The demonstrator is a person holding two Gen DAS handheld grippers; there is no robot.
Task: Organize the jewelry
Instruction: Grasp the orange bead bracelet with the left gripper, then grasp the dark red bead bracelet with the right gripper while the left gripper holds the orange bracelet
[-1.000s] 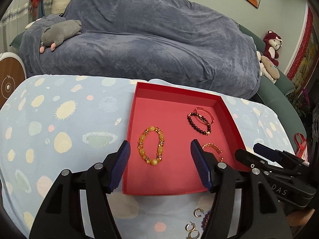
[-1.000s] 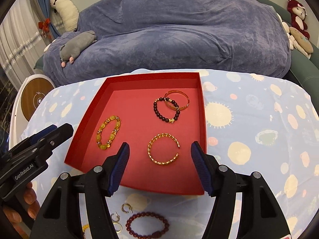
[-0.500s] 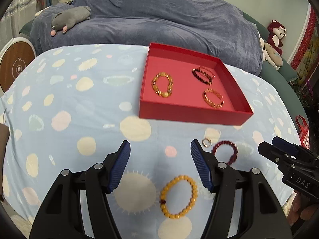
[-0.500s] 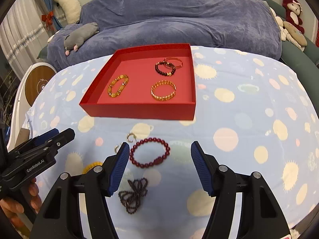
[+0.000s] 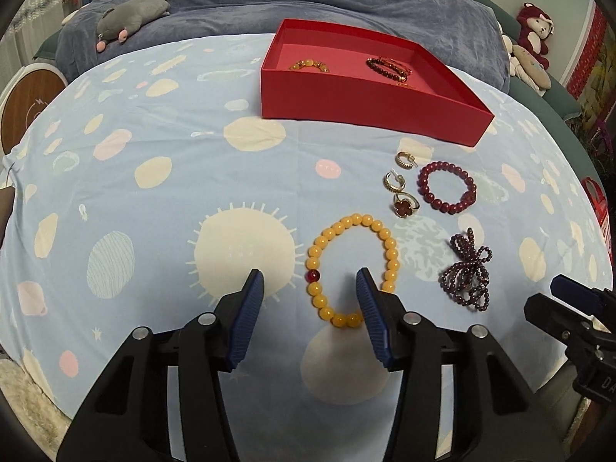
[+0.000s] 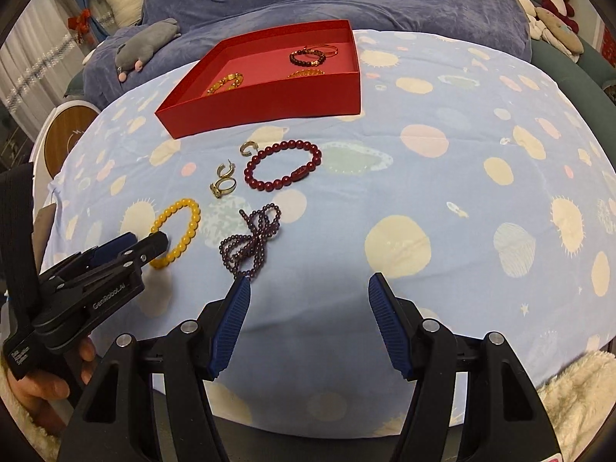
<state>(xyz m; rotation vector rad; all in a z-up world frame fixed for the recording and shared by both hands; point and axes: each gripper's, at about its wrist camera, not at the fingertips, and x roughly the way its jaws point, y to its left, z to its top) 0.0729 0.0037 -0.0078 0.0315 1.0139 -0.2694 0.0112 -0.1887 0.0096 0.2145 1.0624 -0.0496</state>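
Beads of the yellow bracelet (image 5: 352,269) lie loose on the table (image 5: 154,192), toward its near edge, well short of the red tray (image 5: 369,104) at the far edge. The left tool (image 5: 310,283) has just been narrowing its jaws, which straddle the bracelet's left arc without pressing it, so it is unclenched. The right tool (image 6: 308,288) hangs wide and empty over bare cloth near the purple bead tangle (image 6: 250,240). Probably light, floppy on elastic and smooth enough to roll; pinching across one strand of beads looks safest, though contact is hard to judge here.
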